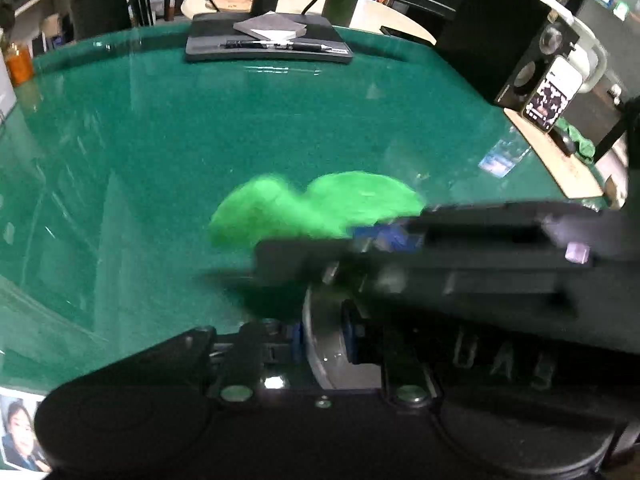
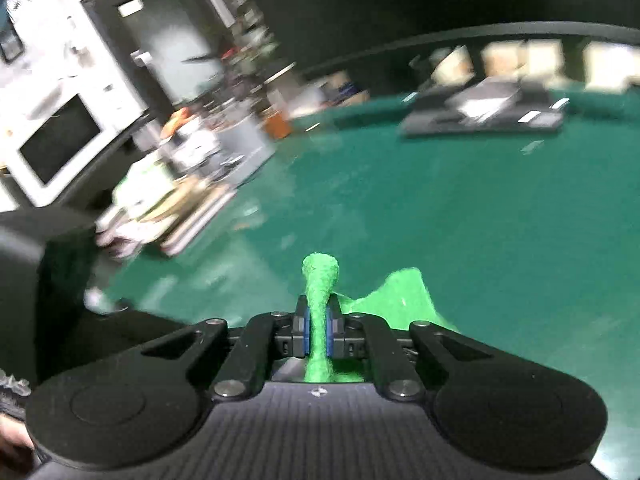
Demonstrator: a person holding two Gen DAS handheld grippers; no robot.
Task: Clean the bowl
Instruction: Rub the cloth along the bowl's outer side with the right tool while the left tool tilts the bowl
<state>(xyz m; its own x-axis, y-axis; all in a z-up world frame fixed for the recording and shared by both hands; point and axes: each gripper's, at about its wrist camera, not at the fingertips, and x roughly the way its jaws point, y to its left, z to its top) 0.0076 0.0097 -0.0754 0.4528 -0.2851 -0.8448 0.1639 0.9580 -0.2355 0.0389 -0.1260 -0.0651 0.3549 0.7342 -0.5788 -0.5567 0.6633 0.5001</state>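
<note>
Left wrist first: my left gripper (image 1: 324,340) sat low in the frame, its blue pads (image 1: 297,340) nipped onto the rim of the bowl (image 1: 326,344), a pale, glassy curve right between the fingers. So the bowl was in my left grip, tight against the tool, above the green table (image 1: 160,140). Across the right half ran a dark blurred bar: my right gripper (image 1: 384,238), reaching in from the right with its blue tips just past the bowl. A bright green cloth (image 1: 312,208) billowed from those tips, smeared by motion, over the table. At the far edge lay a black tray (image 1: 268,46) with a pen (image 1: 276,45) and a grey pad (image 1: 270,26). A phone (image 1: 550,94) leaned by a speaker (image 1: 528,68) at right.

Right wrist next: my right gripper (image 2: 318,332) was pinched hard on the cloth (image 2: 320,292), a twisted neck of it squeezed between the blue pads (image 2: 306,332), a knob of fabric poking out ahead, more of it flaring to the right. The table (image 2: 460,208) spread beyond, blurred. The tray (image 2: 488,114) showed far right, a microwave (image 2: 60,144) far left. A dark blurred block (image 2: 48,264) filled the left edge; I couldn't tell what it was. The bowl didn't show here.
</note>
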